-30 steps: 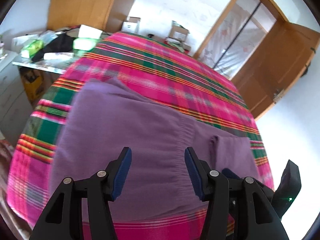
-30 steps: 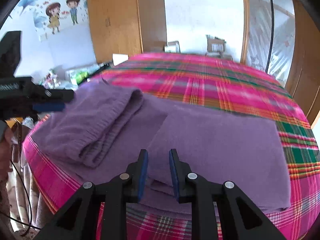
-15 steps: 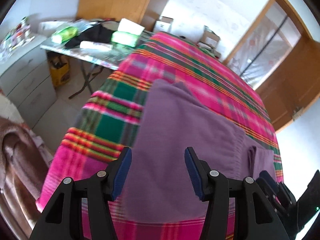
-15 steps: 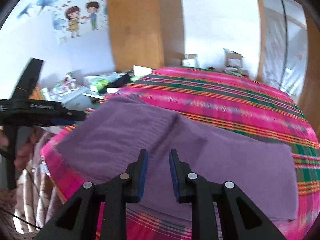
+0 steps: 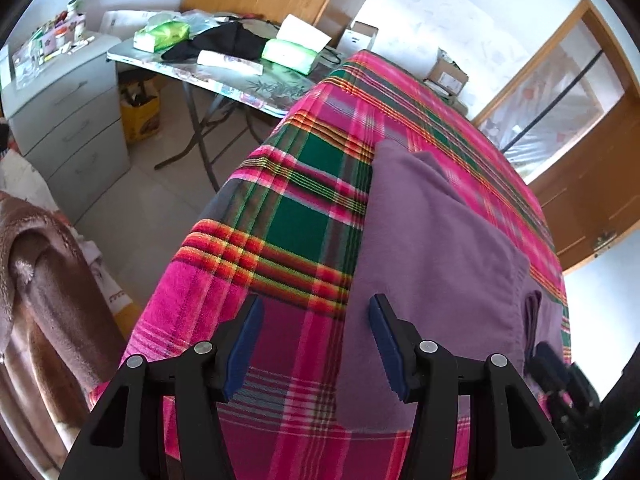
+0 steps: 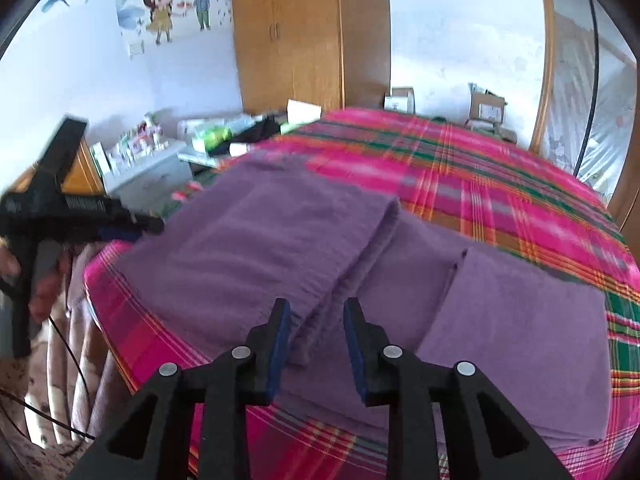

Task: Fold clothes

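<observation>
A purple knitted garment [image 6: 304,248] lies partly folded on the plaid bed cover [image 6: 480,184], with a sleeve or side panel laid over its body. My right gripper [image 6: 316,334] hovers above the garment's near edge; its jaws are opening and nothing is pinched between them. In the left wrist view the same garment [image 5: 432,248] stretches along the bed's right side. My left gripper [image 5: 314,340] stands open over the garment's left edge and the bare cover [image 5: 280,216], holding nothing. The left tool and a hand [image 6: 52,216] show at the left of the right wrist view.
A folding table [image 5: 240,76] with tissue packs, a black cloth and boxes stands past the bed's corner. Grey drawers [image 5: 68,120] sit left of it. A brown blanket [image 5: 36,288] hangs at the near left. A wooden wardrobe [image 6: 288,36] and sliding door [image 5: 560,92] line the walls.
The left gripper has swung left off the garment's middle to its left edge and the bed corner. The right gripper has shifted left over the folded part and its jaws have widened.
</observation>
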A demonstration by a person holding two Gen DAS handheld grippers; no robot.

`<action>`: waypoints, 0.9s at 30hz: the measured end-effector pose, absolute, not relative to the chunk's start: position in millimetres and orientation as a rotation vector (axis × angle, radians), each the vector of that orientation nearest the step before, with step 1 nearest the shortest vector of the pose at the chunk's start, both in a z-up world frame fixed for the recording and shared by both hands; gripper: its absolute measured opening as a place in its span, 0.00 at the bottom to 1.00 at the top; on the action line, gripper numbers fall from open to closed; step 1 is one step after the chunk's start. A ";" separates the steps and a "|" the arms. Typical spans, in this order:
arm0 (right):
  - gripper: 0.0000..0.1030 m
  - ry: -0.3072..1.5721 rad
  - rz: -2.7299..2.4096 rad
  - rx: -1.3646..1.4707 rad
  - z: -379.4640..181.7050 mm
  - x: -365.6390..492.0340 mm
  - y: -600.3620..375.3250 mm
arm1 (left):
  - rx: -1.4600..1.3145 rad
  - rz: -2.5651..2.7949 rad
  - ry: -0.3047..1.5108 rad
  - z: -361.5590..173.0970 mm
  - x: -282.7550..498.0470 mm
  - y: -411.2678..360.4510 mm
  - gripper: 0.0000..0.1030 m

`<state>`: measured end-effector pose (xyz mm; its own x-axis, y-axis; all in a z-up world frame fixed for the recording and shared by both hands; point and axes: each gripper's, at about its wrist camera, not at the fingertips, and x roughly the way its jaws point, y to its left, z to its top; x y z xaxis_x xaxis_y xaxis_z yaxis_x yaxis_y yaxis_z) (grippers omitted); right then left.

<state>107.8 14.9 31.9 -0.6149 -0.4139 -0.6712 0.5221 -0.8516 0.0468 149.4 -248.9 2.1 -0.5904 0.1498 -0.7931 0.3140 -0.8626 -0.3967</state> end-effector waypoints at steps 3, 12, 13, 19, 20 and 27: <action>0.27 0.187 -2.391 0.892 42.6 112.1 1.5 | 1.380 -2.624 0.768 1.7 151.9 -249.1 0.55; 0.27 0.222 -2.137 0.861 35.4 117.1 -74.3 | 1.404 -2.651 0.745 2.1 161.4 -251.8 0.56; 0.27 0.217 -2.110 0.859 33.1 117.3 -81.8 | 1.401 -2.647 0.764 1.7 161.8 -254.0 0.56; 0.31 0.213 -1.991 0.899 16.6 120.9 -121.0 | 1.383 -2.616 0.805 1.1 164.5 -265.6 0.56; 0.32 0.219 -1.975 0.904 13.8 122.5 -125.9 | 1.382 -2.613 0.813 1.0 164.0 -267.1 0.56; 0.42 0.362 -2.010 0.899 2.4 135.0 -145.2 | 1.367 -2.630 0.869 7.2 144.7 -274.6 0.55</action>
